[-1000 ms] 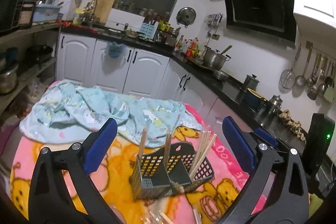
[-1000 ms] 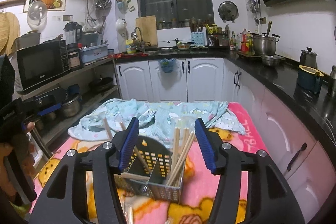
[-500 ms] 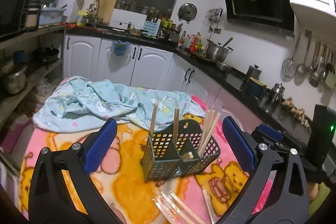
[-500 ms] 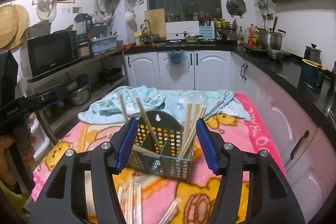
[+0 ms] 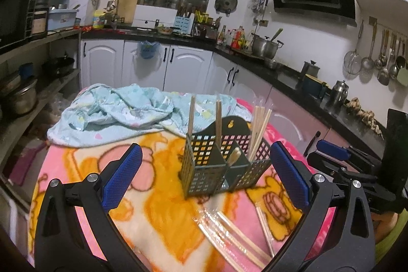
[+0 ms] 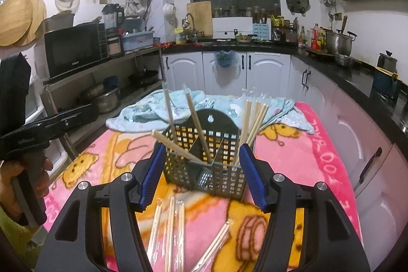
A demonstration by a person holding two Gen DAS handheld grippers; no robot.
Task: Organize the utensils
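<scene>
A dark perforated utensil basket [image 5: 219,165] stands on a pink cartoon blanket [image 5: 158,198]. It holds several wooden chopsticks [image 5: 258,129] upright. It also shows in the right wrist view [image 6: 206,165]. Several wrapped chopsticks [image 5: 229,236] lie loose on the blanket in front of it, also in the right wrist view [image 6: 168,231]. My left gripper [image 5: 206,177] is open and empty, a little back from the basket. My right gripper [image 6: 202,176] is open and empty, its blue pads [image 6: 153,175] flanking the basket's near side.
A crumpled light-blue cloth [image 5: 122,111] lies on the blanket behind the basket. White cabinets [image 6: 229,73] and a black counter [image 5: 280,68] run behind and to the right. Shelves with pots [image 5: 20,93] and a microwave [image 6: 71,50] stand left.
Both grippers have pulled back and risen from the basket, so loose wrapped chopsticks on the blanket have come into view. Both grippers stay open.
</scene>
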